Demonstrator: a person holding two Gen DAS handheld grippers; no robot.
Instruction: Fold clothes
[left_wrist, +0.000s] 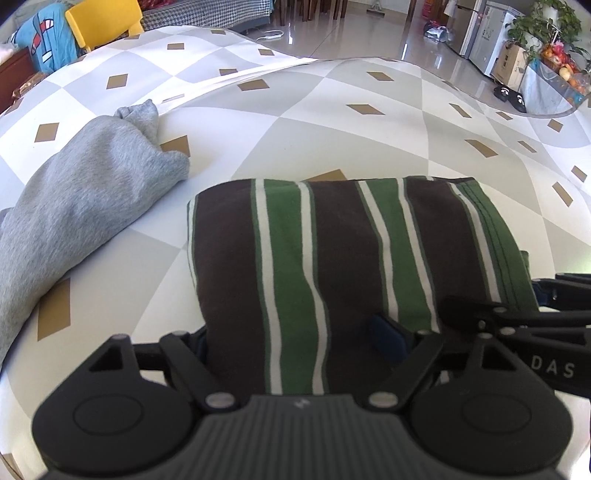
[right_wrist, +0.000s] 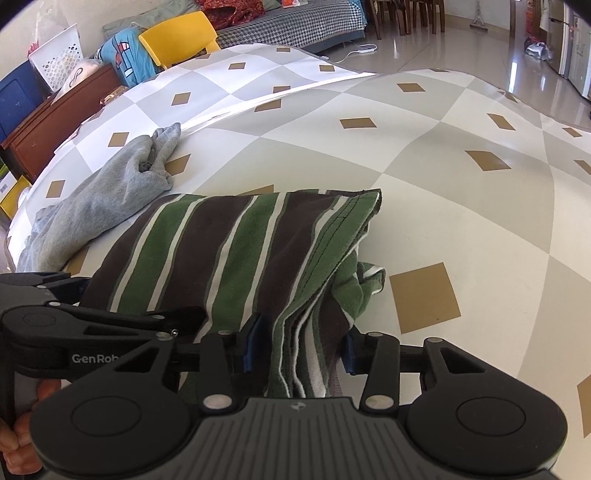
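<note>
A grey top (left_wrist: 85, 184) lies crumpled on the left of the desk (left_wrist: 369, 122), just beside the striped shirt (left_wrist: 332, 258). The shirt is folded into a thick pad and sits in the middle, near the cameras. The left gripper (left_wrist: 295, 343) has its fingers (left_wrist: 386, 334) closed on the shirt's near edge. To the right, the right gripper (right_wrist: 299, 347) has its fingers (right_wrist: 251, 343) squeezing the stacked layers at the shirt's near right corner.
</note>
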